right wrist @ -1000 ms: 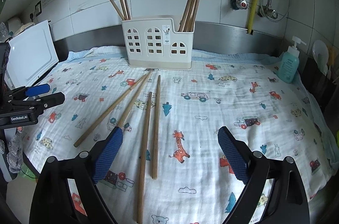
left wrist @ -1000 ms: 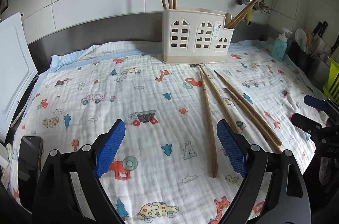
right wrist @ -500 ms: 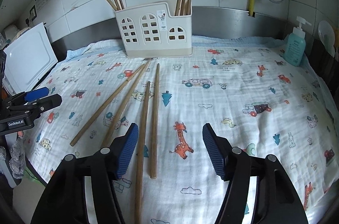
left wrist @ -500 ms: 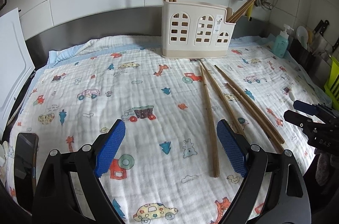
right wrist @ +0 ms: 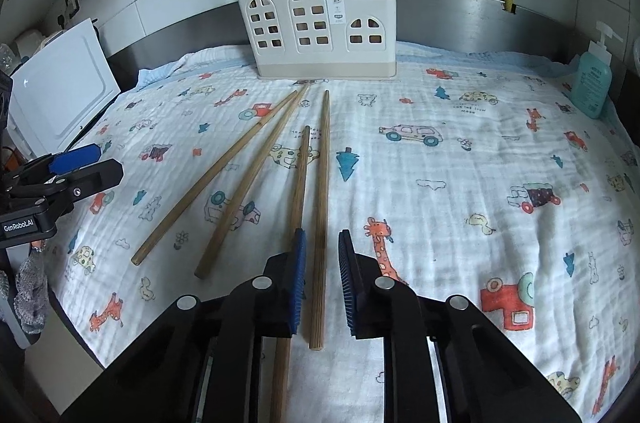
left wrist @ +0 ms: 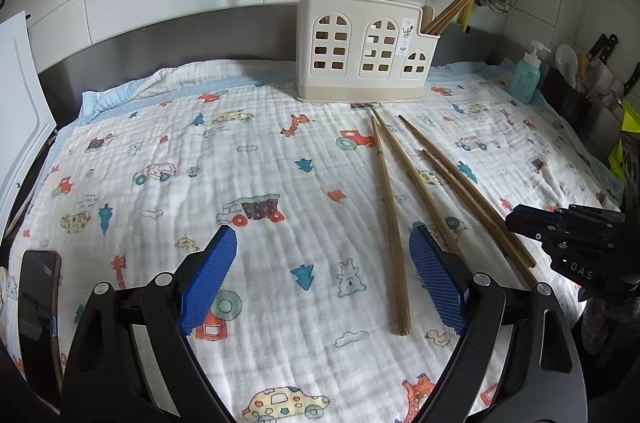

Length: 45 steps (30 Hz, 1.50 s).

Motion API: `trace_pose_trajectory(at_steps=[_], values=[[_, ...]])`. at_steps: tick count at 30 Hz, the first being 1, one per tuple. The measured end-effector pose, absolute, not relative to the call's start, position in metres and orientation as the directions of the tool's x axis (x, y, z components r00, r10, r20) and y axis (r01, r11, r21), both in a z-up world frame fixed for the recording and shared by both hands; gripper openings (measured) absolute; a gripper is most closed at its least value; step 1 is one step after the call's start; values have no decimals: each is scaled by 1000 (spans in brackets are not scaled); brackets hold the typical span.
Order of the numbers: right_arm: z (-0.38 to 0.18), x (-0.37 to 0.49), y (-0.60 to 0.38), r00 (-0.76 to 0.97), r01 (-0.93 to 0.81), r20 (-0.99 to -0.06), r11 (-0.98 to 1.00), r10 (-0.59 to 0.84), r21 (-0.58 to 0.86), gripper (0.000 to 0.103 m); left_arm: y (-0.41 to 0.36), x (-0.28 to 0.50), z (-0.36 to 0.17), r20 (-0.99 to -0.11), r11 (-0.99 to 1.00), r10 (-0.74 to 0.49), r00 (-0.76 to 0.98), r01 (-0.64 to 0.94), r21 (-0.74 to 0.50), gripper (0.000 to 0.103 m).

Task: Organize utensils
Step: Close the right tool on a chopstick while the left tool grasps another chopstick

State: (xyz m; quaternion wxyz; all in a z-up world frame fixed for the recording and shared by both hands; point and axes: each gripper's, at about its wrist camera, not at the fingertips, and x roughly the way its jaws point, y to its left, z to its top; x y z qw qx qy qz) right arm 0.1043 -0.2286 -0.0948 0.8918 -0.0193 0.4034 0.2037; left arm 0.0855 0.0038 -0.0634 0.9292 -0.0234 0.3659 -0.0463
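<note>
Several wooden chopsticks lie loose on the printed cloth point(right wrist: 460, 151) in front of a cream utensil holder point(right wrist: 320, 31) that has more chopsticks standing in its two end compartments. My right gripper point(right wrist: 322, 237) is low over the cloth and its jaws are closing around the near end of one chopstick point(right wrist: 323, 159); thin gaps still show on both sides of it. A second chopstick point(right wrist: 299, 183) runs under the left finger. In the left wrist view my left gripper point(left wrist: 322, 239) hovers open over bare cloth, the nearest chopstick point(left wrist: 390, 215) just inside its right finger.
A teal soap bottle point(right wrist: 592, 83) stands at the far right by the steel backsplash. A white board point(right wrist: 60, 103) leans at the left. A dark phone point(left wrist: 38, 303) lies at the cloth's left edge. Knives and utensils point(left wrist: 592, 63) crowd the right end of the counter.
The right gripper's jaws have gone from wide apart to narrow around one chopstick, and the gripper has sunk toward the cloth. The left gripper has stayed put and open.
</note>
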Motion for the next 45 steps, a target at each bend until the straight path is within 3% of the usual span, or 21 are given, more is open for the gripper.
trace_pose_trajectory(at_steps=[11,12,23,33,45], values=[[-105,108,-226,574,-381,-744,916,342,128,11,-8,89,-67,-684,993,-122,720,94,-77,85],[-105,108,-226,575,-378,-745,917,339,125,9,-9,91,-68,-687,992,-125,716,98,-78,78],[-105,110,-230,574,-376,-742,917,345,136,6,-31,107,-75,-720,985,-166,674,149,-88,64],[-104,109,-231,573,-377,-743,916,345,135,6,-46,121,-86,-760,978,-196,620,181,-105,37],[-104,109,-231,574,-376,-743,917,344,134,6,-48,128,-101,-785,977,-203,585,176,-122,35]])
